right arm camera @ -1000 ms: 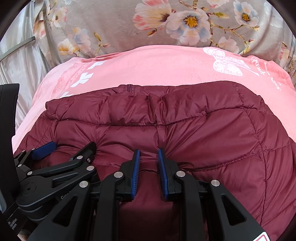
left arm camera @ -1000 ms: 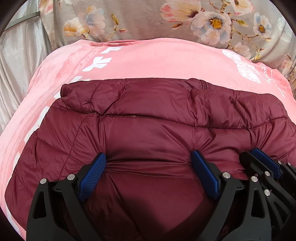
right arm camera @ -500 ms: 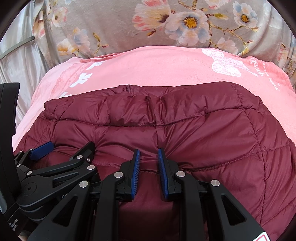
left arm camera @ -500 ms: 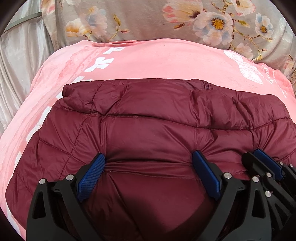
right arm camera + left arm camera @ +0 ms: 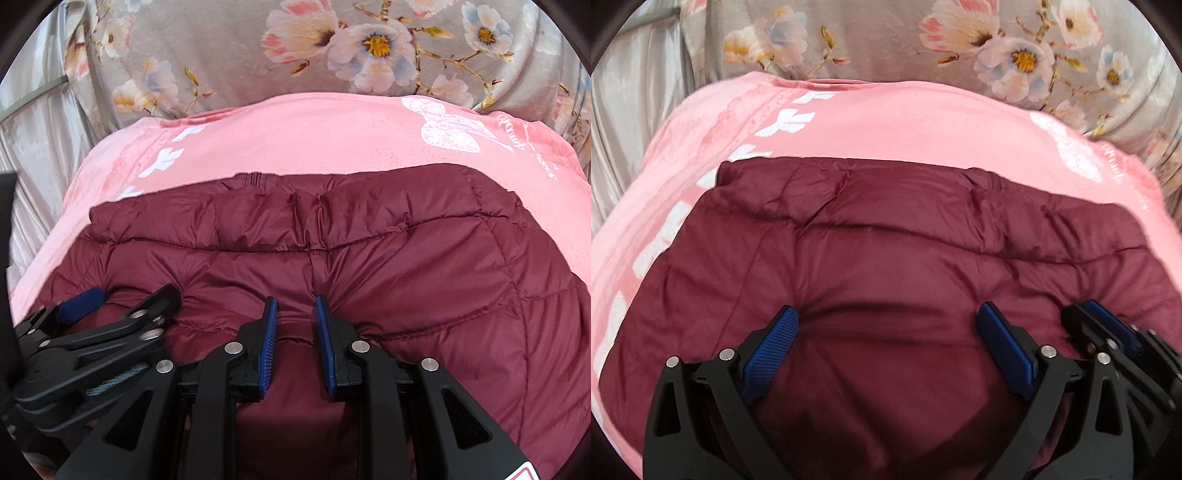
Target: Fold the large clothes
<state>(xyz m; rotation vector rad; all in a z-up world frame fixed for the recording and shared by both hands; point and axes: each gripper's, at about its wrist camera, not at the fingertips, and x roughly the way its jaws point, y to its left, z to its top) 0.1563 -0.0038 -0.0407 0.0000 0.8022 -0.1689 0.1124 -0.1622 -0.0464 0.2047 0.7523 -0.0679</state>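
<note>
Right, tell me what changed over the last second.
Almost nothing. The left gripper stays wide open on the maroon puffer jacket; the right gripper stays pinched on a fold of it. The jacket still lies on the pink blanket, with only slight camera drift.

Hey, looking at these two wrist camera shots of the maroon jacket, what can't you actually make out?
- Near part of the maroon jacket: left wrist view, covered by the left gripper and cut off by the bottom edge.
- Right gripper: right wrist view, unclear whether its narrow-set pads pinch fabric.
- Script on the pink blanket: too small.
- Surface under the blanket: covered in both views.
</note>
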